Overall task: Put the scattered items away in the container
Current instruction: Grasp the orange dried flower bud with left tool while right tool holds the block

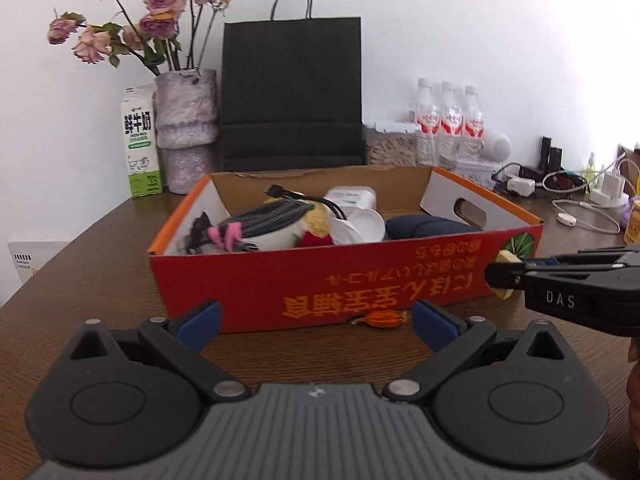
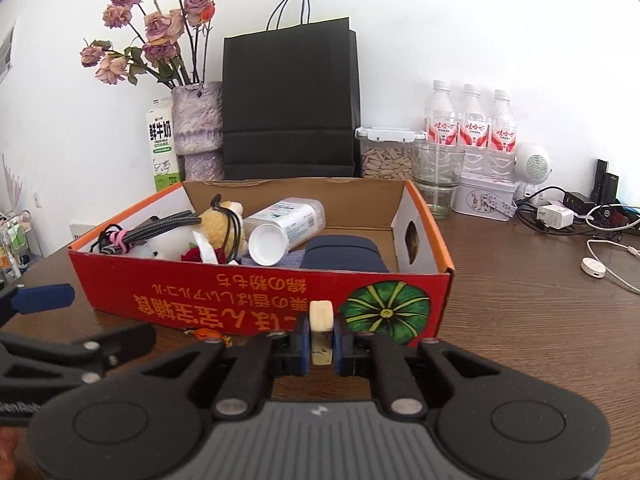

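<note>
Cardboard box (image 2: 256, 292), red outside with orange lettering and a green pumpkin print, sits on a dark wood-grain bench (image 2: 520, 312) and already holds a coiled cable (image 2: 160, 226), a plush toy (image 2: 220, 224), a white plastic bottle (image 2: 286, 224) lying on its side and a dark blue case (image 2: 340, 254). Just in front of its near wall, the right gripper (image 2: 321, 340) is clenched on a small cream-coloured block (image 2: 321, 316), which stands upright between the blue pads. The left gripper (image 1: 316, 326) is released, its jaws wide apart with nothing between them, low over the bench facing the box's long side. A small orange dried flower (image 1: 382, 318) lies on the bench against the foot of the box. Behind the box stand a black paper bag (image 2: 290, 104), a mottled purple vase (image 2: 200, 128) of dried roses and a milk carton (image 2: 162, 148). To the right are a clear container of seeds (image 2: 388, 156), a glass (image 2: 438, 178), three water bottles (image 2: 470, 128), a white tin (image 2: 486, 198) and a tangle of chargers and cables (image 2: 568, 208). A plain white wall (image 2: 480, 20) backs the bench.
</note>
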{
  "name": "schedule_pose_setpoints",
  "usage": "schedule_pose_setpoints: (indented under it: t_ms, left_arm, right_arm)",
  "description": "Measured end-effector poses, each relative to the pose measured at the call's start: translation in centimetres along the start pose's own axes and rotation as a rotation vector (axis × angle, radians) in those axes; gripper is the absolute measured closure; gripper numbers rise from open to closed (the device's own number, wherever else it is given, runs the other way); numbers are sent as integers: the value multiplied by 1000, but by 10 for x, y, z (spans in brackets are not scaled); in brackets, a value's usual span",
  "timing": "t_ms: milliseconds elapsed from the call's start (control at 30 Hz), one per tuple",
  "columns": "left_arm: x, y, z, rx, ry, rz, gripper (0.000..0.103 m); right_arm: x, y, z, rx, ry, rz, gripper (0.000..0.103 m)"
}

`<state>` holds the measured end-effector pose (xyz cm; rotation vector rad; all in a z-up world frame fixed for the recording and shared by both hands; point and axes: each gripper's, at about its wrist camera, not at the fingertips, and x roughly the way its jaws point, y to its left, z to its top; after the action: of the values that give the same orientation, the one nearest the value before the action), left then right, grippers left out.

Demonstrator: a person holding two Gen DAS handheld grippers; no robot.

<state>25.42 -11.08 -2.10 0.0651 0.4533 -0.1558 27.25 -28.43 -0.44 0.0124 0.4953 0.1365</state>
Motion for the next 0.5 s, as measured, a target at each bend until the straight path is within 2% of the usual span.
schedule_pose_setpoints:
  t_ms: [167,233,433,500]
  left_arm:
    - [24,-27,3,-17,78,-1,0]
    - [33,-32,5,-32,103,13,4]
    - [51,-37,6,-105,182,37,24]
    - [54,-36,6,-131,196,40,28]
  right_arm:
    - [-3,-20,-2,14,2,-10,92]
    - [-4,-26,-2,21,6,-15,92]
    - [-9,-34,-1,37,-9,-32,92]
    - [-10,-34,-1,42,-14,-41,92]
